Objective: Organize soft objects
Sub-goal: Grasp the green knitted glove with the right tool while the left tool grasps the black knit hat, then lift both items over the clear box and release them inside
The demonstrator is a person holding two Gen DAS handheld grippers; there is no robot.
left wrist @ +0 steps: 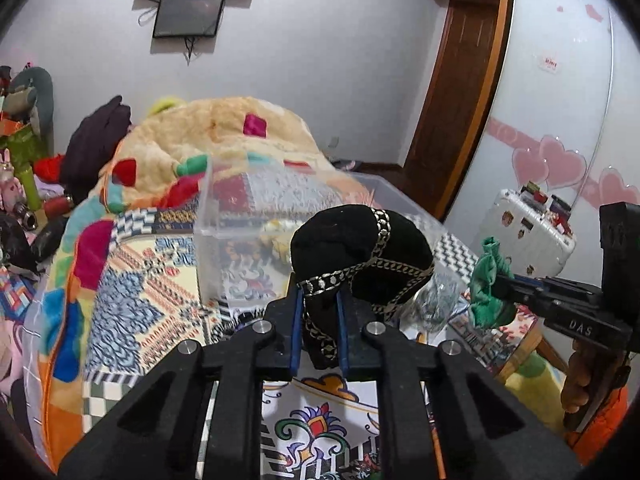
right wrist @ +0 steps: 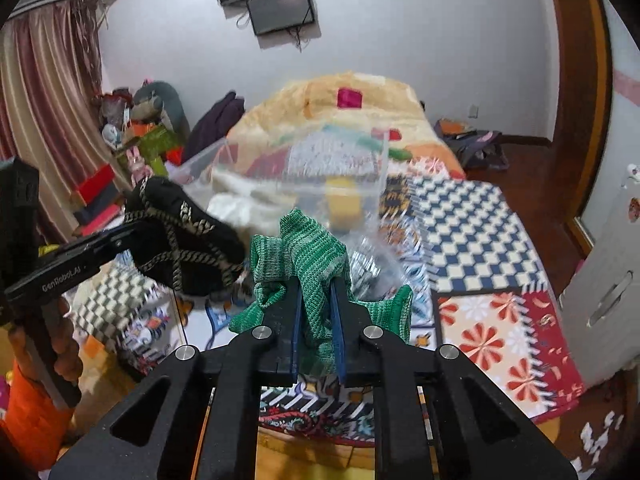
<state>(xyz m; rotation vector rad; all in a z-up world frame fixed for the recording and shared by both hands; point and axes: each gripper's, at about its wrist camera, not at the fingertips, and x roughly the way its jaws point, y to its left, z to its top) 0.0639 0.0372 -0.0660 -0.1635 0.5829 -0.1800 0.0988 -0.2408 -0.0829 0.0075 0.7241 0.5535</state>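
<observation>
My left gripper (left wrist: 319,308) is shut on a black cloth with gold patterned trim (left wrist: 360,248), held up above the bed; it also shows in the right wrist view (right wrist: 184,236). My right gripper (right wrist: 316,300) is shut on a green knitted cloth (right wrist: 312,256), which also shows at the right of the left wrist view (left wrist: 486,280). A clear plastic box (left wrist: 224,216) stands on the bed just beyond both grippers, with pale and yellow soft items inside (right wrist: 340,200).
The bed has a patchwork cover (right wrist: 472,232) and a heaped fluffy blanket (left wrist: 224,128) behind the box. A crinkled silver bag (left wrist: 436,300) lies beside the box. A white suitcase (left wrist: 532,232) stands at the right. Clutter is piled at the left (right wrist: 132,128).
</observation>
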